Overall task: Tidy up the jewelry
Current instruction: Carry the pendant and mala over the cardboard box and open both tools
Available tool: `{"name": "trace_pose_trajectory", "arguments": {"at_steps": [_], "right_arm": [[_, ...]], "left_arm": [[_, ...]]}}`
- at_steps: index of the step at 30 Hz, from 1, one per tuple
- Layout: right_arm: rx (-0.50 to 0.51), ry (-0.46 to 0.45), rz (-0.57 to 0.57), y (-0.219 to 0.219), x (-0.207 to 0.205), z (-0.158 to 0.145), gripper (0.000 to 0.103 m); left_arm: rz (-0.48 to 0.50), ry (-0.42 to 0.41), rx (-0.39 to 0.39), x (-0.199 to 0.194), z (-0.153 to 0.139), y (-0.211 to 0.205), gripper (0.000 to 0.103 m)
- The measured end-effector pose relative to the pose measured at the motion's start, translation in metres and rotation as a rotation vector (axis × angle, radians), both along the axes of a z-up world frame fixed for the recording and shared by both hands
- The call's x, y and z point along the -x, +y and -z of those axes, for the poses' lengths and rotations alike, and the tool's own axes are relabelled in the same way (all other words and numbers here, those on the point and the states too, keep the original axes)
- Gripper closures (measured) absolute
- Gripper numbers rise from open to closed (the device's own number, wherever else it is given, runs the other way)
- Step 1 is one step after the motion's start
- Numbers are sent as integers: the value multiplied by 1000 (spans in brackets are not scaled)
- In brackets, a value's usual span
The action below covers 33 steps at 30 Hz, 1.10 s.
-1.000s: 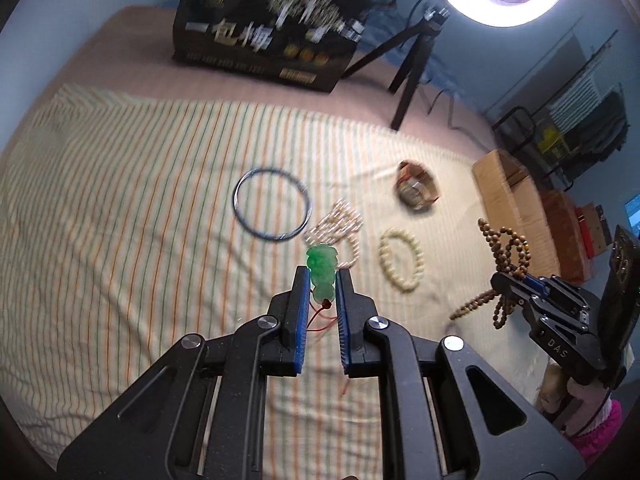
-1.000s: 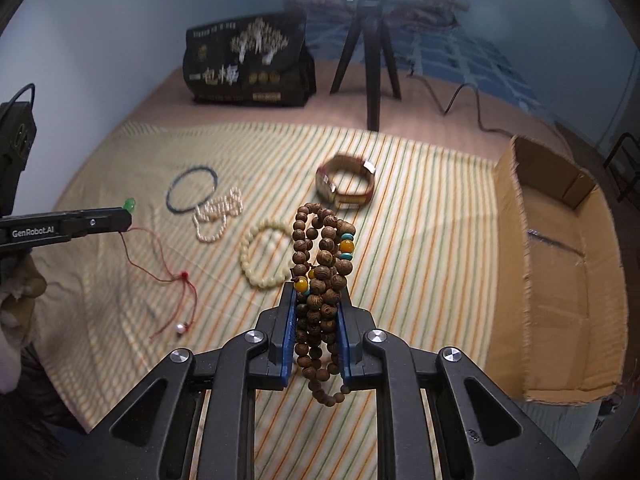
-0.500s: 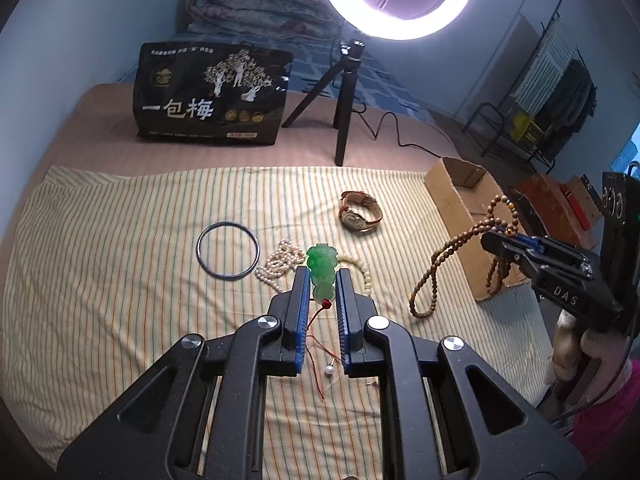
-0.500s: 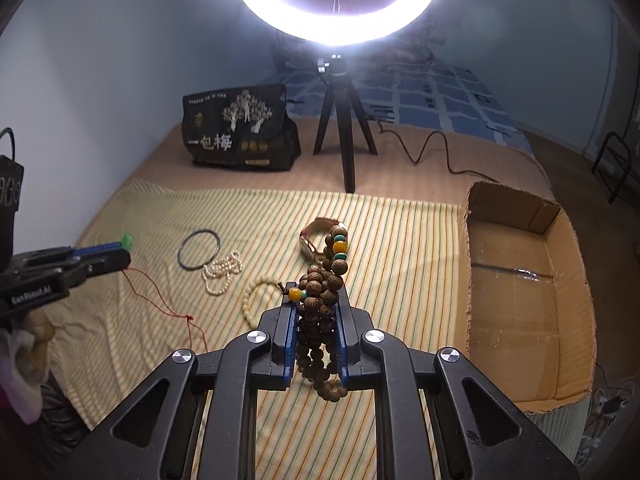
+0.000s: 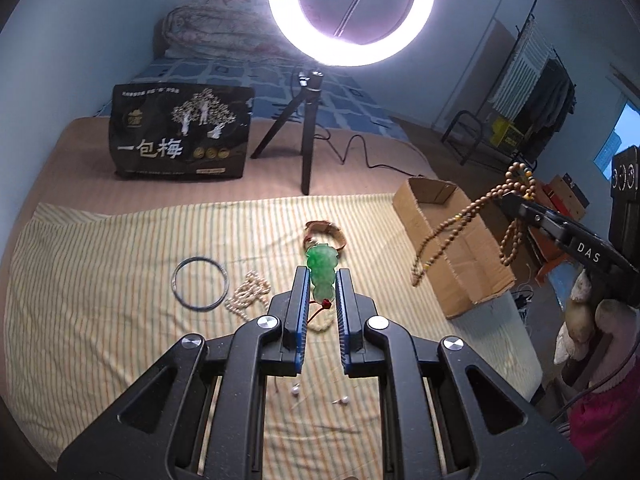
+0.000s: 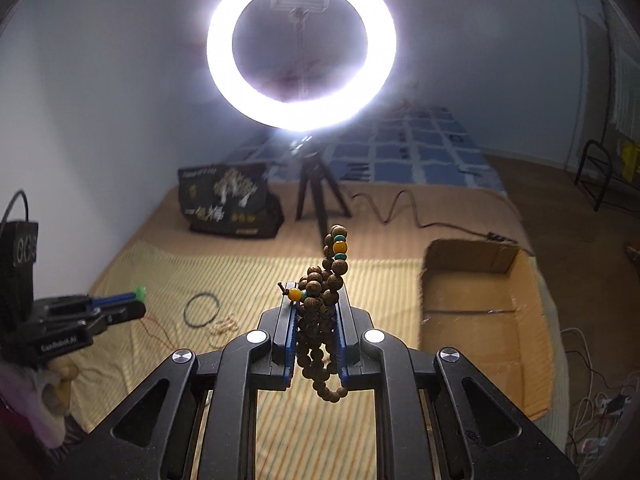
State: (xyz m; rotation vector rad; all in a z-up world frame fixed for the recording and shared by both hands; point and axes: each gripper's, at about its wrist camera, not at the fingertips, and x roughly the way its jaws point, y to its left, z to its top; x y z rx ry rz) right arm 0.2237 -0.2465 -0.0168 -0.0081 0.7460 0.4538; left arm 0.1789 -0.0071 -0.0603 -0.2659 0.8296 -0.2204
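the left gripper (image 5: 322,284) is clamped nearly shut on a green jade pendant (image 5: 321,270), its red cord (image 5: 322,307) trailing down toward the striped cloth (image 5: 100,280) and ending in small pearl beads (image 5: 295,390). the right gripper (image 6: 318,312) is likewise pinched nearly shut on a bunched wooden bead necklace (image 6: 320,312) with amber and turquoise accent beads; in the left wrist view its loops dangle just above the open cardboard box (image 5: 452,248), which stands at the cloth's right edge.

the step in hand looks like carrying both pieces to the box. to do it well, each gripper should be brought over the box's opening and lowered until the hanging loops and cord are inside its walls before release (a swinging strand could drape over the rim). the pendant is hard and smooth, so a firm pinch matters on the way.

left of the box on the cloth lie a watch with a tan strap (image 5: 325,234), a pile of small pearls (image 5: 248,295) and a dark bangle (image 5: 200,284); a pale bead bracelet is mostly hidden behind the left gripper.

readable writing: the black bag (image 5: 180,136) beyond the box shows "一包梅"; the right gripper's side reads "das"; the left gripper's side reads "genrobot.ai" in the right wrist view. a ring light (image 5: 352,12) on a tripod stands beside the bag.
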Motion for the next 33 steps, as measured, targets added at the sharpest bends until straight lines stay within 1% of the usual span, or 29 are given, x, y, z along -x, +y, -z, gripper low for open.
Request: {"name": "trace_pose_trajectory", "arguments": {"at_steps": [2,6,12,15,24,28,32,33], "right_arm": [[6,-22,32,-11,-2,-6,89],[-10,-49,99,-40,-6,-16,89],[-5,-69,196,-80,-10,-21,89],[-6,-57,229,-97,-12,-17,89],[58,18,275,-121,-24,12,89],[64,67,290,-127,-31,28,89],[70,108,300,-132,-35,41,89],[75,119,303,-133,-37,45,89]], "left_arm": [[9,-1,13,-5,-4,-6,92],[43,-29,17,-19,-20,-27,92],[103,-74,31,-46,-47,-65,92],[141,-98,35,-61,-60,-88,92],[238,-147,50,-109,-91,-160,92],[270,-164,44,-131,-91,-190,92],[290,-133,46,-154,-78,-212,92],[294,-120,46,-162,-70,-219,92]]}}
